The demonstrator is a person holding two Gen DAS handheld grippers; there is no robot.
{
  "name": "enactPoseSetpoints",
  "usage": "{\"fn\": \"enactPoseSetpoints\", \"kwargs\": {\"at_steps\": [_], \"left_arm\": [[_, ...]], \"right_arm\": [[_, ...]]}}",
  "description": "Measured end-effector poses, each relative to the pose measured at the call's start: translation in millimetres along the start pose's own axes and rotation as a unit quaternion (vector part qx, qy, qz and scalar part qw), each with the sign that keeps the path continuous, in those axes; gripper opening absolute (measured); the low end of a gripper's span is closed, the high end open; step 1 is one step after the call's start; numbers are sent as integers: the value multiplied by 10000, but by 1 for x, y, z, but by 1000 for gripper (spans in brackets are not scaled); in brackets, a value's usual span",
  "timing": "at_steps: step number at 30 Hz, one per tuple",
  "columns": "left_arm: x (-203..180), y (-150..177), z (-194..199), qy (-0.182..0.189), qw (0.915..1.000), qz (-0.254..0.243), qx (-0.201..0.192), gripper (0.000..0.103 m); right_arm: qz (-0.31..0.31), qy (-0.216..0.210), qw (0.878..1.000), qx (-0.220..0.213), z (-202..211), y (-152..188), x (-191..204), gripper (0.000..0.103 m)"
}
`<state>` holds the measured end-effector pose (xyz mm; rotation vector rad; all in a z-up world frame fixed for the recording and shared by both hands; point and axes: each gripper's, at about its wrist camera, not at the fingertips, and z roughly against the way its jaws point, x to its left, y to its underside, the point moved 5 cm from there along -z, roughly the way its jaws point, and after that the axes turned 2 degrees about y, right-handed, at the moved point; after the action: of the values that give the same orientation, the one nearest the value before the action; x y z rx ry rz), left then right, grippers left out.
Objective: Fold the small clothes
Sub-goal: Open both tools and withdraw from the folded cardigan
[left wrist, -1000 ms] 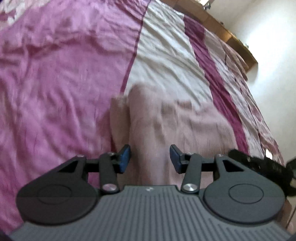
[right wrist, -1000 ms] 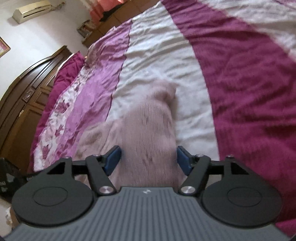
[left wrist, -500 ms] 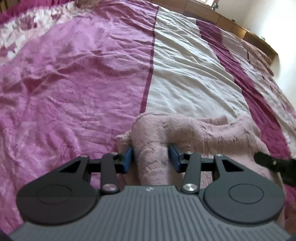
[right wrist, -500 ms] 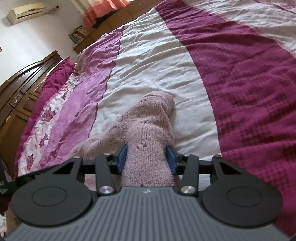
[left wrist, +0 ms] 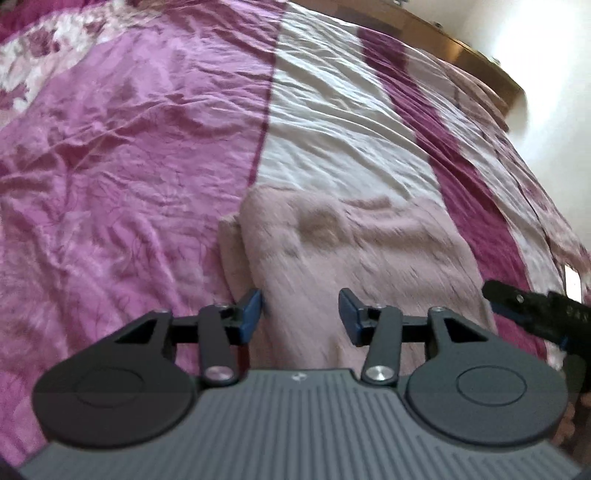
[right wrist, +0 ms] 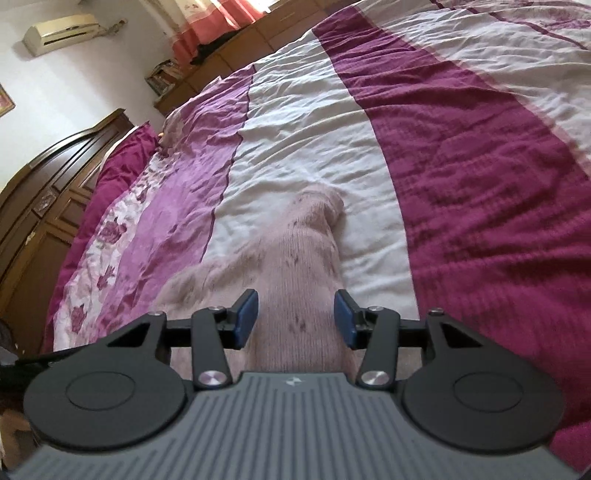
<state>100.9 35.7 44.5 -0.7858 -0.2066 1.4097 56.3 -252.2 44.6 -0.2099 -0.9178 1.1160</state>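
A small pale pink knitted garment (left wrist: 351, 258) lies on the bed, folded over on itself. In the right wrist view its sleeve (right wrist: 310, 251) stretches away from me. My left gripper (left wrist: 300, 314) is open just above the garment's near edge, with the knit showing between its blue pads. My right gripper (right wrist: 294, 325) is open over the near part of the sleeve, holding nothing. The right gripper also shows in the left wrist view (left wrist: 532, 310) at the right edge.
The bed is covered by a striped bedspread (left wrist: 129, 166) in pink, white and dark magenta. A dark wooden wardrobe (right wrist: 44, 206) stands at the left, a wooden headboard ledge (left wrist: 461, 48) runs along the far side, and an air conditioner (right wrist: 62, 31) hangs on the wall.
Both grippers closed part-way around the garment half a second ago and have opened wide again, letting the knit go. Both have lifted slightly and the garment lies flatter.
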Motion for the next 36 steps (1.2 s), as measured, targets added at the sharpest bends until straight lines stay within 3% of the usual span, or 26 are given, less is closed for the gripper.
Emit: {"fn": "enactPoseSetpoints", "kwargs": {"at_steps": [5,10,18,22,25,27,36], "left_arm": [[-13,28,19,22,9995,-287,134,52],[-5,49,12,-674,9959,-588,140,55],[10,62,14,-715,9973,-161,90,59],[2,70,26,-552,9983,62,154,57],[-10,82,31,-459,9986,-26,265,65],[-19,90,32,-481,9983,-103,317,69],[-31,118,15,-1019,9917,-340,707,69]], "right_arm": [[168,57,9997,137,22,25,0,54],[236,-31,9989,411,18,50,0,54],[676,238,9964,462,18,67,3,54],[785,265,9956,438,29,69,7,70],[922,280,9942,480,38,75,10,80],[1027,380,9925,548,42,82,11,82],[1247,736,9855,888,40,110,7,91]]}}
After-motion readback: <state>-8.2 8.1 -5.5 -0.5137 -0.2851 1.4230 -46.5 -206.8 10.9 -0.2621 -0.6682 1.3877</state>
